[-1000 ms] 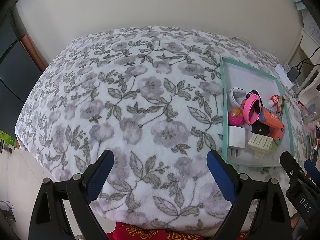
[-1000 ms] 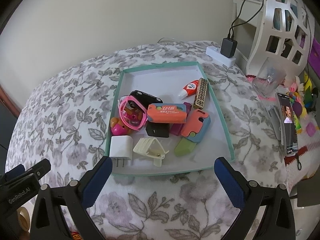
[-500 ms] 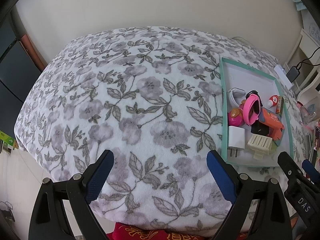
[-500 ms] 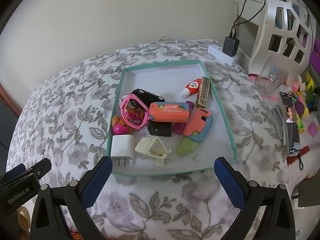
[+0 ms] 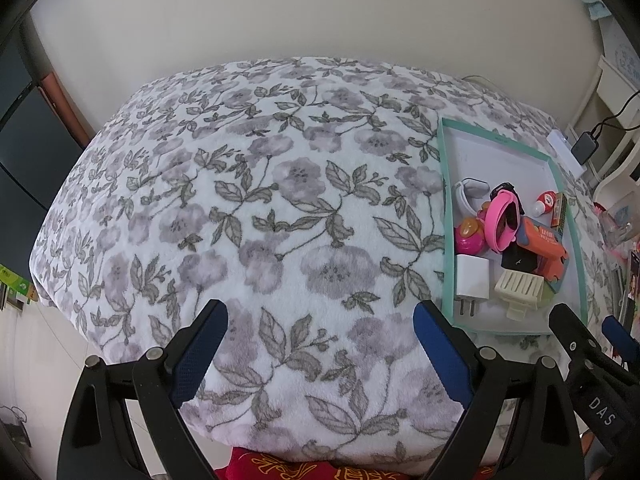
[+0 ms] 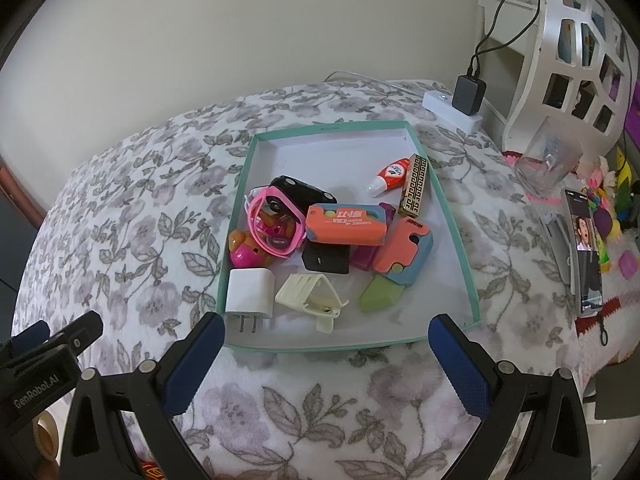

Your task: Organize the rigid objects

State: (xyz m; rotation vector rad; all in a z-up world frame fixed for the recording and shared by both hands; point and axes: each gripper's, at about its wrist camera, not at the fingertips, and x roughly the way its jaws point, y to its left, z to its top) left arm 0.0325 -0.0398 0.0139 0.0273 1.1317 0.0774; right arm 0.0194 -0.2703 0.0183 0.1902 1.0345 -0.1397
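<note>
A shallow teal-rimmed tray (image 6: 460,240) lies on a floral blanket and holds a pile of small rigid things: a white charger (image 6: 249,292), a cream clip (image 6: 310,294), a pink watch (image 6: 276,224), an orange case (image 6: 346,224), a black cube (image 6: 325,259), a correction bottle (image 6: 392,174). My right gripper (image 6: 326,356) is open and empty just before the tray's near edge. My left gripper (image 5: 320,344) is open and empty over bare blanket, left of the tray (image 5: 445,216).
The floral blanket (image 5: 260,200) covers the whole surface. To the right of the tray lie a phone (image 6: 584,248), a clear cup (image 6: 548,160), toys, and a white power strip with a black adapter (image 6: 468,94). A white chair stands at the far right.
Both grippers have drawn back slightly; the tray sits a little farther off in both views. Nothing was grasped or moved.
</note>
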